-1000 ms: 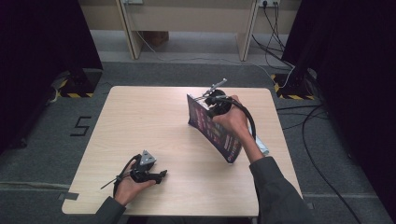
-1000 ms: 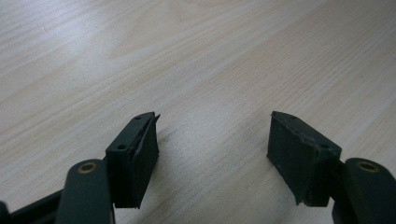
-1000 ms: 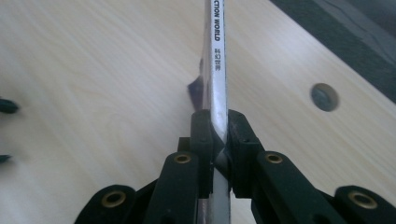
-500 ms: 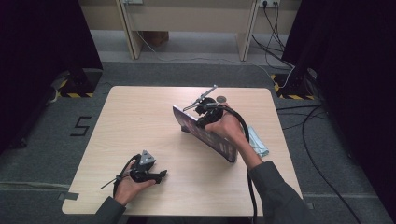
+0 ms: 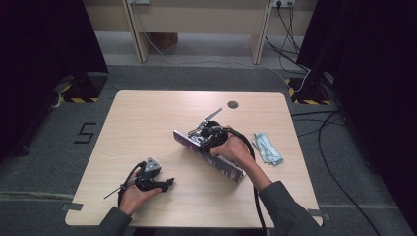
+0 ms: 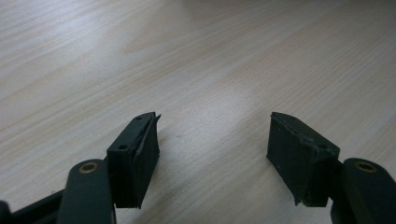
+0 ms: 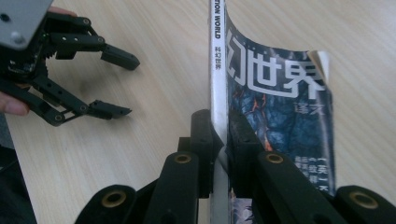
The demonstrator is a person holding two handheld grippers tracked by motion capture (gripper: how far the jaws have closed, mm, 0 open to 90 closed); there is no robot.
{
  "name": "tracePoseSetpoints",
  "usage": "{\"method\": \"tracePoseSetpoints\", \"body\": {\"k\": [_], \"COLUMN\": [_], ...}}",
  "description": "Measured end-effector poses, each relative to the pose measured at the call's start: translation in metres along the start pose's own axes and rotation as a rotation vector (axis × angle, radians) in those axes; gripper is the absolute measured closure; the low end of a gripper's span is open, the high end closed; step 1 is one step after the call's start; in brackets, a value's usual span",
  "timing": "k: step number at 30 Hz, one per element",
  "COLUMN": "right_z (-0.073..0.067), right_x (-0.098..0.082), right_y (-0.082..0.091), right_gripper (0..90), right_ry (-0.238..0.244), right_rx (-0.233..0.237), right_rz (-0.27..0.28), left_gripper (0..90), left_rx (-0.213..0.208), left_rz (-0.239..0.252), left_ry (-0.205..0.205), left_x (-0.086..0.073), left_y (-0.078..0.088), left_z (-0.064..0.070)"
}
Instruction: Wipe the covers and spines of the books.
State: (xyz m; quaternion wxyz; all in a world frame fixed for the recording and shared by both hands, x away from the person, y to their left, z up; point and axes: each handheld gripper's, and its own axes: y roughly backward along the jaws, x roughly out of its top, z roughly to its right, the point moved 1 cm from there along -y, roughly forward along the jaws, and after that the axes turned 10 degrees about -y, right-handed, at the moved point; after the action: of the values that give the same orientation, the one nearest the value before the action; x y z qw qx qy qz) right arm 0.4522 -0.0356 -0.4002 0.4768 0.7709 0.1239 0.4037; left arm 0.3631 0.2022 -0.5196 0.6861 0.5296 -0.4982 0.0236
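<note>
Right hand-held gripper [image 5: 196, 140], closed on the spine edge of a magazine [image 5: 219, 162]; in the right gripper view the two black jaws pinch the white spine from both sides, the dark printed cover [image 7: 280, 121] bowing away to one side. A second ago the magazine stood nearly upright under the same grip, close to the right edge of the surface; half a second ago it was already leaning. It now lies low and slanted a little right of the surface's centre, its long side running toward the near right corner. Judged from this, the magazine is being laid flat, and release is the step that remains. The right hand [image 5: 235, 150] sits on top of the gripper, forearm entering from the near edge and angled toward the centre, cable looping beside the wrist.

Left hand-held gripper [image 5: 164, 183], jaws apart with nothing between them; the left gripper view shows bare wood [image 6: 210, 70] between the pads. Its place near the near left corner is as it was a second ago, hand [image 5: 134, 194] cupped under it, jaws pointing at the magazine.

A pale blue cloth [image 5: 267, 147] lies near the right edge, just beyond the magazine and apart from it.
</note>
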Motion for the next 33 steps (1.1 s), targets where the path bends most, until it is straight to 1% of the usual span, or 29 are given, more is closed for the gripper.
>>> {"method": "tracePoseSetpoints", "body": {"k": [2, 3, 4, 5, 6, 7, 9, 10, 12, 13, 15, 17, 19, 20, 23, 25, 26, 29, 33], "right_z": [-0.001, 0.0, 0.0, 0.0, 0.0, -0.001, -0.001, -0.001, -0.002, -0.002, -0.002, -0.003, -0.002, -0.003, -0.004, -0.003, -0.003, -0.003, 0.0], "right_x": [-0.004, -0.006, -0.008, -0.009, -0.01, -0.012, -0.014, -0.015, -0.017, -0.017, -0.019, -0.021, -0.023, -0.024, -0.028, -0.029, -0.029, -0.028, -0.027], "right_y": [-0.005, -0.007, -0.009, -0.011, -0.013, -0.015, -0.019, -0.02, -0.024, -0.025, -0.028, -0.031, -0.035, -0.037, -0.042, -0.046, -0.048, -0.051, -0.054], "right_gripper": [83.2, 83.2, 83.2, 83.2, 83.2, 83.1, 83.0, 82.9, 82.5, 82.4, 82.2, 81.9, 81.8, 81.7, 81.2, 81.1, 81.1, 80.4, 79.7], "right_ry": [-0.014, -0.009, -0.019, -0.011, -0.011, -0.021, -0.012, -0.025, -0.029, -0.022, -0.035, -0.032, -0.032, -0.043, -0.045, -0.048, -0.035, -0.023, -0.033], "right_rx": [0.012, 0.02, 0.025, 0.027, 0.032, 0.039, 0.041, 0.047, 0.053, 0.058, 0.062, 0.07, 0.074, 0.077, 0.085, 0.081, 0.073, 0.039, 0.023], "right_rz": [-0.003, -0.002, -0.003, -0.005, -0.007, -0.012, -0.011, -0.012, -0.012, -0.013, -0.013, -0.016, -0.015, -0.019, -0.028, -0.031, -0.03, -0.041, -0.048], "left_gripper": [33.3, 33.2, 33.2, 33.1, 33.0, 32.8, 32.5, 32.2, 31.8, 31.4, 31.2, 31.0, 30.7, 30.7, 30.7, 30.8, 30.8, 30.8, 31.0], "left_rx": [-0.001, 0.001, 0.001, 0.001, -0.002, -0.004, -0.005, -0.004, 0.004, 0.004, -0.001, -0.007, -0.018, -0.023, -0.024, -0.027, -0.03, -0.028, -0.029], "left_rz": [0.003, 0.004, 0.006, 0.006, 0.007, 0.005, 0.002, 0.005, 0.008, 0.003, 0.0, -0.004, -0.002, 0.001, 0.011, 0.013, 0.011, 0.011, 0.008], "left_ry": [0.012, 0.015, 0.019, 0.021, 0.027, 0.029, 0.032, 0.037, 0.034, 0.022, 0.021, 0.023, 0.04, 0.047, 0.05, 0.057, 0.056, 0.059, 0.06], "left_x": [-0.001, -0.001, -0.001, -0.002, -0.002, -0.002, -0.003, -0.003, -0.004, -0.003, -0.003, -0.003, -0.004, -0.004, -0.006, -0.008, -0.009, -0.01, -0.01], "left_y": [0.001, 0.001, 0.001, 0.001, 0.001, 0.001, 0.002, 0.002, 0.002, 0.002, 0.002, 0.003, 0.005, 0.007, 0.012, 0.015, 0.015, 0.016, 0.016], "left_z": [-0.002, -0.003, -0.004, -0.005, -0.007, -0.007, -0.01, -0.01, -0.01, -0.009, -0.007, -0.007, -0.006, -0.006, -0.006, -0.006, -0.006, -0.006, -0.006]}}
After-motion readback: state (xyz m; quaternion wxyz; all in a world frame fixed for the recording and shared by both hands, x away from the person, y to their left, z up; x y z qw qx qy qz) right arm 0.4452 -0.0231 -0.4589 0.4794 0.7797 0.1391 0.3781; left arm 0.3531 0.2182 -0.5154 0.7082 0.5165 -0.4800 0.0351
